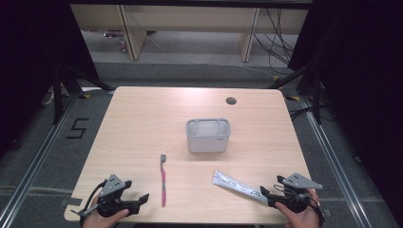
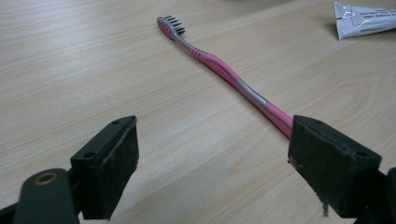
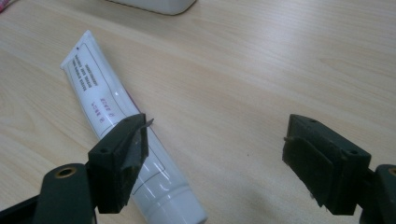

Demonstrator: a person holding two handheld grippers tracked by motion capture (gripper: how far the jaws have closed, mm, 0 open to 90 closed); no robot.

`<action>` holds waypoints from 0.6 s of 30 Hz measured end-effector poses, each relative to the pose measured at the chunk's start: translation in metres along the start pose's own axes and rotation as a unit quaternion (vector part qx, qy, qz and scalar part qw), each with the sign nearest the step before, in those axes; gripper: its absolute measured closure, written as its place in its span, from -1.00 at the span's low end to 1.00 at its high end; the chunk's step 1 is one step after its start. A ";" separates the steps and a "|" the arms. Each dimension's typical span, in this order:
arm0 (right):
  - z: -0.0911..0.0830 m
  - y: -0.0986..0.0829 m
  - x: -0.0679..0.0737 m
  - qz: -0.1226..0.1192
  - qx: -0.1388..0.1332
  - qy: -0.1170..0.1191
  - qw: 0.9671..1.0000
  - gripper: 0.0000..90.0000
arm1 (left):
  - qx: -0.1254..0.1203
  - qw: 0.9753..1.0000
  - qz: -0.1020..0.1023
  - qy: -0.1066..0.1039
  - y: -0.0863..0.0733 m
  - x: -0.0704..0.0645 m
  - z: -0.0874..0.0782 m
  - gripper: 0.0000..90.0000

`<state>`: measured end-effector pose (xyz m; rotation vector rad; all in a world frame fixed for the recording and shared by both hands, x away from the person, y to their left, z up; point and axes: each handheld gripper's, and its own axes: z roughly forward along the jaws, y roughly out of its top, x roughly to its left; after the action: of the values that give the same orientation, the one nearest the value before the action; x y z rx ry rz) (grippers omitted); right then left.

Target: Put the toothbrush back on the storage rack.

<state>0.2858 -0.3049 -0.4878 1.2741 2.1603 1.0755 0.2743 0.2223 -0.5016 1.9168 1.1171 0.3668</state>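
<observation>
A pink toothbrush [image 1: 163, 180] [image 2: 219, 67] lies on the wooden table [image 1: 142, 123], bristle end pointing away from me. My left gripper [image 1: 138, 202] [image 2: 215, 158] stands open just short of its handle end, which runs behind the right-hand jaw in the left gripper view. A white toothpaste tube [image 1: 237, 186] [image 3: 107, 102] lies slantwise at the front right. My right gripper [image 1: 265, 194] [image 3: 219, 158] is open at the tube's cap end; the tube passes under the left-hand jaw, not between the two. A grey two-part holder [image 1: 208, 135] stands mid-table.
A round cable hole [image 1: 231, 100] sits near the table's far edge. Both hands rest at the front edge. Beyond the table are the floor, cables and wooden furniture legs; dark curtains hang on both sides.
</observation>
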 end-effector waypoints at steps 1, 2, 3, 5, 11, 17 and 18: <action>0.000 0.000 0.000 0.004 -0.001 0.002 1.000 -0.50 | 0.000 1.000 -0.001 0.000 0.000 0.000 0.000 -0.65; 0.000 0.000 0.000 0.003 -0.001 0.002 1.000 -0.50 | 0.000 1.000 -0.002 0.000 0.000 0.000 0.000 -0.65; 0.001 0.000 0.000 -0.001 -0.004 0.000 1.000 -0.50 | 0.000 1.000 -0.002 0.000 0.000 0.000 0.000 -0.65; 0.000 0.000 0.000 0.002 -0.001 0.001 1.000 -0.50 | 0.000 1.000 -0.002 0.001 0.000 0.000 0.000 -0.65; 0.001 0.000 0.000 0.002 -0.002 0.001 1.000 -0.49 | 0.004 1.000 0.001 -0.001 0.000 0.000 0.000 -0.65; 0.000 0.000 -0.001 0.002 -0.004 -0.001 1.000 -0.48 | 0.004 1.000 0.000 -0.004 -0.001 0.000 0.000 -0.65; 0.000 0.000 -0.001 0.002 -0.004 -0.001 1.000 -0.48 | 0.016 1.000 0.018 -0.005 0.000 0.001 -0.001 -0.66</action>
<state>0.2865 -0.3056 -0.4881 1.2756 2.1506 1.0838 0.2738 0.2242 -0.5014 1.9660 1.0891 0.3606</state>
